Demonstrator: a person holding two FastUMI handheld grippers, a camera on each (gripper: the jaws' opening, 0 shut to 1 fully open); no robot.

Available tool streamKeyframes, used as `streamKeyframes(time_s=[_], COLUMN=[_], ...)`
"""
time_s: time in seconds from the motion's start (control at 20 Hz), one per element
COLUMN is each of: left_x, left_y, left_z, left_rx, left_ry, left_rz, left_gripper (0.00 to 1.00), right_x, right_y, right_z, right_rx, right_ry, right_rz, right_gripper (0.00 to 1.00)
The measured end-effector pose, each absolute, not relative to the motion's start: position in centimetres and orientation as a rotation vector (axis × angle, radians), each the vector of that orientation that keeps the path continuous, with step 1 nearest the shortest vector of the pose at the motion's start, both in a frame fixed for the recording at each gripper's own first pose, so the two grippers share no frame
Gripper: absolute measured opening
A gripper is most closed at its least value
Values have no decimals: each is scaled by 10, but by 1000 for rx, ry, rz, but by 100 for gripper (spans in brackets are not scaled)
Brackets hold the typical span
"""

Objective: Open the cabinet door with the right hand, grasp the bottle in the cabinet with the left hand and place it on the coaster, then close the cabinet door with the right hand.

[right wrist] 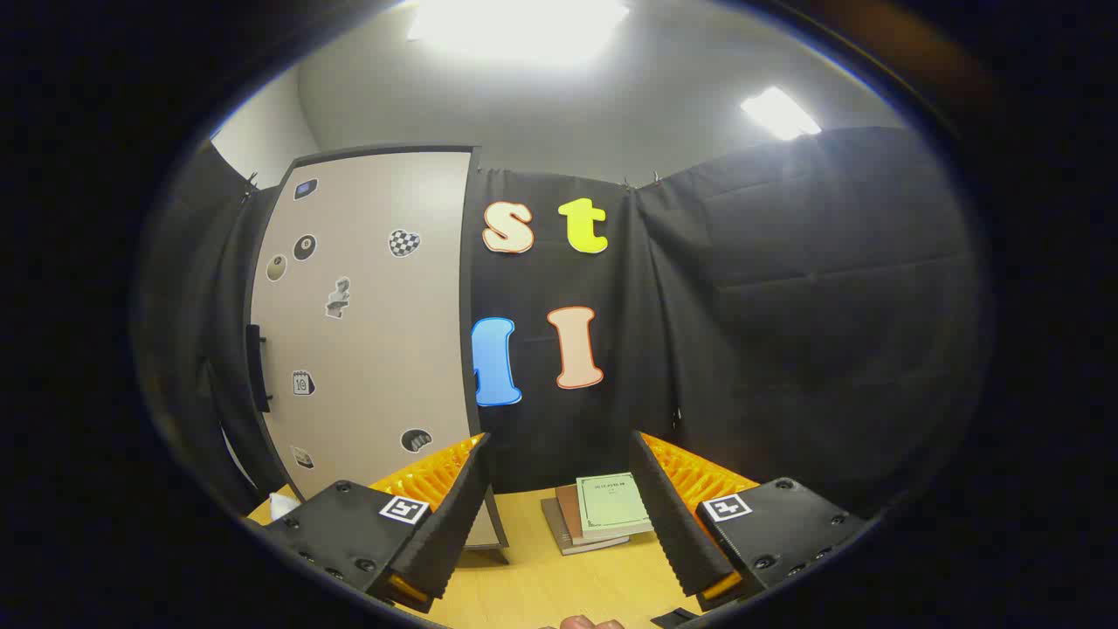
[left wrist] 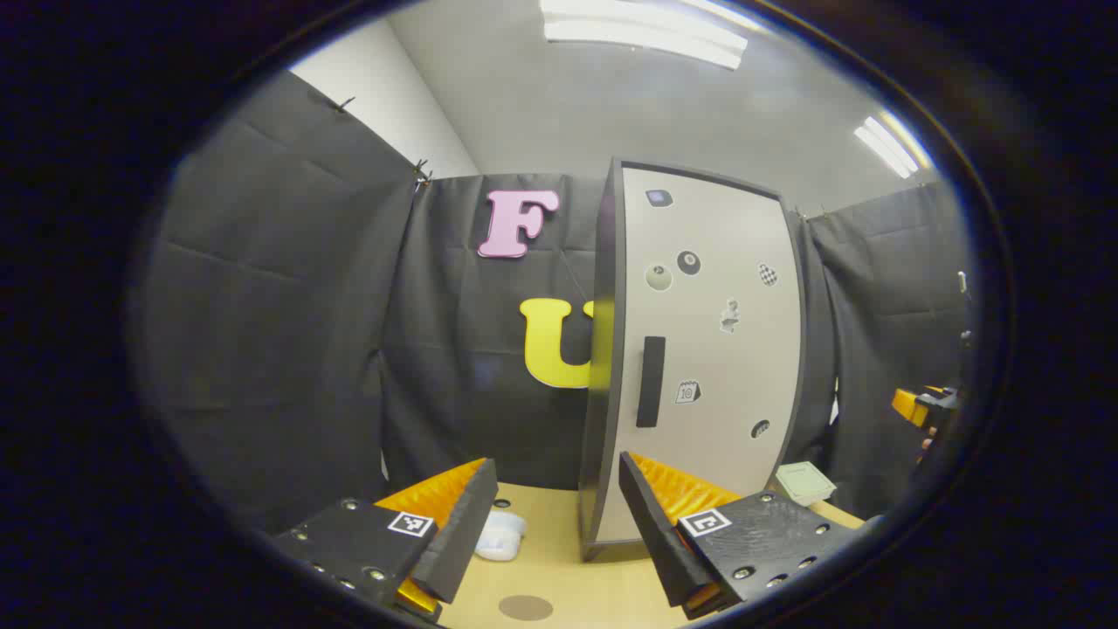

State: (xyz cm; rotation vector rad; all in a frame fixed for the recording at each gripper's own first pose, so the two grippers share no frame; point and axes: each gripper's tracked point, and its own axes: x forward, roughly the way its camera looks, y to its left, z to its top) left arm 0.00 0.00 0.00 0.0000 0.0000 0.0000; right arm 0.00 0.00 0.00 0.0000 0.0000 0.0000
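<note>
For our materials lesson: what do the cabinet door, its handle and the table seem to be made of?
Cabinet door: probably laminated board, matt pale face with a dark edge band, carrying stickers.
Handle: dark, matt bar, plastic or painted metal; can't tell which.
Table: light wood or wood-look laminate, smooth, with faint grain.

Light came from ceiling lamps [left wrist: 642,31] overhead; in the right gripper view one lamp [right wrist: 515,22] blew out to a white glare. The ceiling was bright, the black cloth [left wrist: 279,332] dim and flat, with soft folds barely showing. The cabinet door [left wrist: 707,349] was evenly lit and sharp, its side edge in shade. The fisheye bent the door's straight edges into curves, and the rims of both views went soft and darkened. The table [right wrist: 541,585] showed only faint, soft shadows.
</note>
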Motion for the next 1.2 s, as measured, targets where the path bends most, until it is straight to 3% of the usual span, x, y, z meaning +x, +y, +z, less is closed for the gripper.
streamKeyframes(time_s=[0.7, 1.2], left_x=[-9, -24], left_y=[19, 24], left_z=[-35, -70], left_rx=[-63, -128], left_ry=[56, 91], left_rz=[35, 59], left_gripper=[86, 84], right_x=[-2, 14], right_y=[42, 96], right_z=[-29, 0], right_rx=[-35, -10], right_ry=[81, 76], right_rz=[83, 178], right_gripper=[98, 98])
